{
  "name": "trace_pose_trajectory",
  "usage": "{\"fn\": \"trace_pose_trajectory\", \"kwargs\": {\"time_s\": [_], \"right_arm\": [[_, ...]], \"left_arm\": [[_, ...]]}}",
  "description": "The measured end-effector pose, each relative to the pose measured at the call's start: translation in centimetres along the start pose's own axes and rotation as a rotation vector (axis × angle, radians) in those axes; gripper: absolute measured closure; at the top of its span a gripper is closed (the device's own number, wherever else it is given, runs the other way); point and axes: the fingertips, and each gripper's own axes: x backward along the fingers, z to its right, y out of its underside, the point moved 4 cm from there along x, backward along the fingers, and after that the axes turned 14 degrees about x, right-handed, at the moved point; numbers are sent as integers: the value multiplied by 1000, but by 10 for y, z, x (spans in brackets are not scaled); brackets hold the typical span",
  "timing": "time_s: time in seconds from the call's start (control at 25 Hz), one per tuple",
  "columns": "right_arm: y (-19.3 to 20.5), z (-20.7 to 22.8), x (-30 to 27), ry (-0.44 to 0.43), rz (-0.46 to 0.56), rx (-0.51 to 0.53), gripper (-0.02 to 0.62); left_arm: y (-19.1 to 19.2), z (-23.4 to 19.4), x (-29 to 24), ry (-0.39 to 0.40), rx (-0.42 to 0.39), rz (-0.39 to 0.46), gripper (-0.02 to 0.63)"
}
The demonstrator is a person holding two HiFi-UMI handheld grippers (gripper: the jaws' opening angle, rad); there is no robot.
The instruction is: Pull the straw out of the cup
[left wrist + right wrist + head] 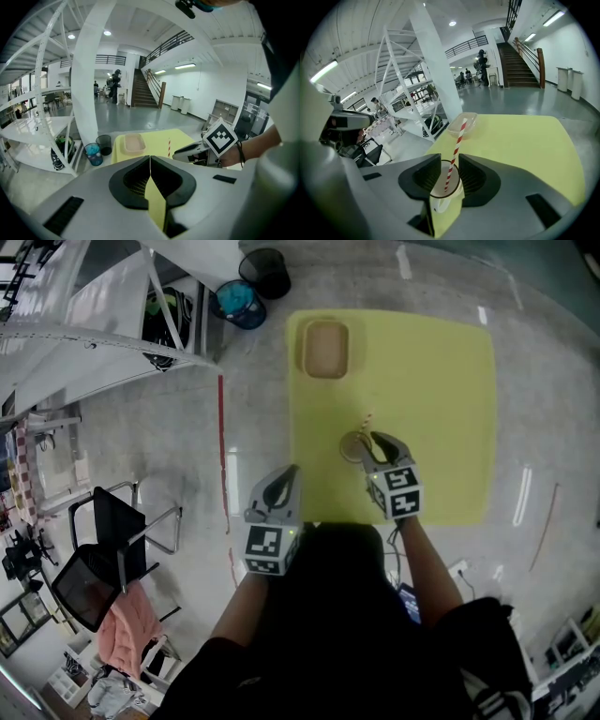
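I find my right gripper (450, 161) clamped on the cup (440, 202), striped straw (455, 152) leaning inside it, on the yellow surface (520, 140); left gripper (150, 161) pressed together, holding nothing.

cup (440, 202) base buried between right gripper (449, 159) jaws, from overhead straw (367, 419) just a sliver at cup's 12 o'clock, table (441, 381) edge at 6 o'clock behind person's head (342, 554)

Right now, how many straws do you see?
1: a red-and-white straw leaning in the cup, between the jaws of the right gripper. None seen elsewhere.
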Motion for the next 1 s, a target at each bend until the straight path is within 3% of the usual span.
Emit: {"fn": "trace_pose_trajectory", "kwargs": {"time_s": [1.0], "right_arm": [[-3,5,-30,-9,-38,13,469]], "left_arm": [[-2,-8,3,-9,11,6,560]]}}
